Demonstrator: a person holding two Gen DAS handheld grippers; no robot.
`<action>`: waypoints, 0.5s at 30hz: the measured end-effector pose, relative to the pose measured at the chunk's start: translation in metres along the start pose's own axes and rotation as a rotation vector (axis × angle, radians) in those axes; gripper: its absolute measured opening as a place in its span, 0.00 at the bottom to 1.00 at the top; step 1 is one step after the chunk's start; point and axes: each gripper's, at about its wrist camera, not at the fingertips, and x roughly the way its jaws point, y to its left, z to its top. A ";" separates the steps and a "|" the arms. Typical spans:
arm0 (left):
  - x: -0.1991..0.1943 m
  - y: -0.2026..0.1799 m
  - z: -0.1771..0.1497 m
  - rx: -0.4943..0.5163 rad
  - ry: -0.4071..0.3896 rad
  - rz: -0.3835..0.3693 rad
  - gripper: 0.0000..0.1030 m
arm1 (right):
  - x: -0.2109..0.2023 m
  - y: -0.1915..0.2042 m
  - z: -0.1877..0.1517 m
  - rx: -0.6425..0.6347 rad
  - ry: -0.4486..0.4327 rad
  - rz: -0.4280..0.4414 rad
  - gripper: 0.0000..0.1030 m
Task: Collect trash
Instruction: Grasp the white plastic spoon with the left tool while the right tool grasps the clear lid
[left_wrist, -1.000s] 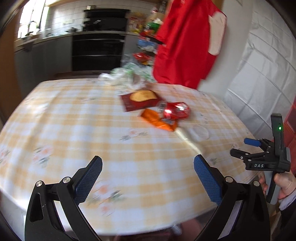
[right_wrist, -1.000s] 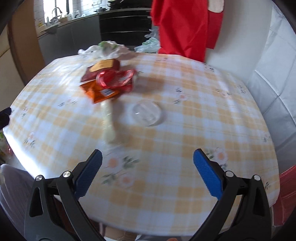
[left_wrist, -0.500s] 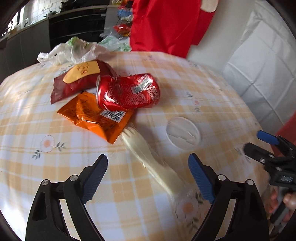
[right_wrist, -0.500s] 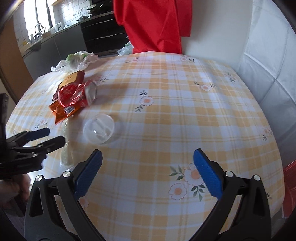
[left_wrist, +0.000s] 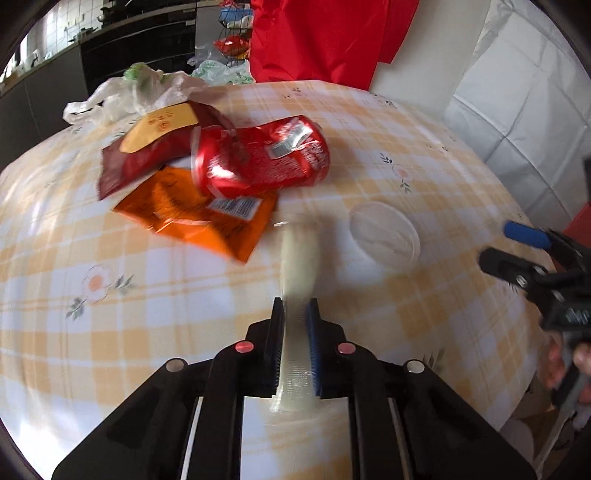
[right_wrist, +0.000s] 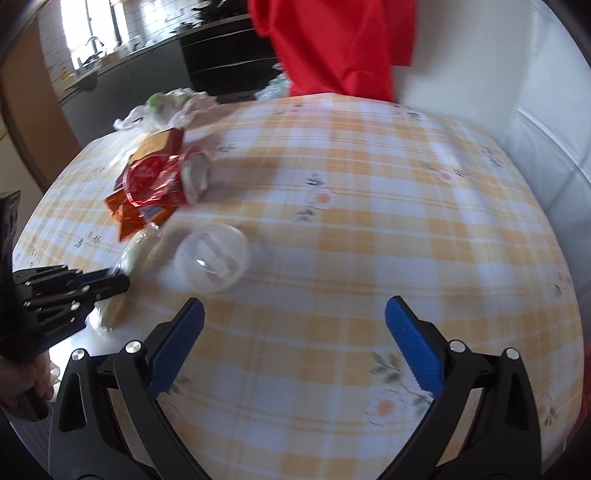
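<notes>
Closing in from a wide stance, the left gripper (left_wrist: 294, 314) has just brought its jaws together on the near end of the pale wrapped utensil (left_wrist: 298, 258), which a second ago lay loose on the checked tablecloth (left_wrist: 147, 314) well ahead of its open fingers. Both pads now press the clear wrapper from either side, and the far end sticks out straight ahead of the fingertips, so the first piece of trash looks secured, though whether it has left the cloth yet I cannot tell. Beyond that far end lie the orange wrapper (left_wrist: 199, 218), the crushed red can (left_wrist: 258, 158) on top of it, and the dark red packet (left_wrist: 147, 147) behind; the clear round lid (left_wrist: 384, 232) sits just right of the held piece. Compared with the earlier view, this litter has grown much larger and nearer, as the left hand came forward and down. The right gripper (right_wrist: 295, 343) has its jaws wide apart with nothing between them; the lid (right_wrist: 212, 258) now lies just ahead of its left finger, likely its next target.
</notes>
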 end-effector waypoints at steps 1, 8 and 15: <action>-0.005 0.005 -0.005 -0.011 -0.002 -0.008 0.12 | 0.004 0.006 0.002 -0.014 0.003 0.006 0.94; -0.048 0.029 -0.035 -0.074 -0.058 -0.033 0.11 | 0.050 0.057 0.021 -0.133 0.080 0.002 0.85; -0.090 0.049 -0.062 -0.084 -0.120 -0.040 0.11 | 0.070 0.062 0.032 -0.100 0.128 -0.010 0.80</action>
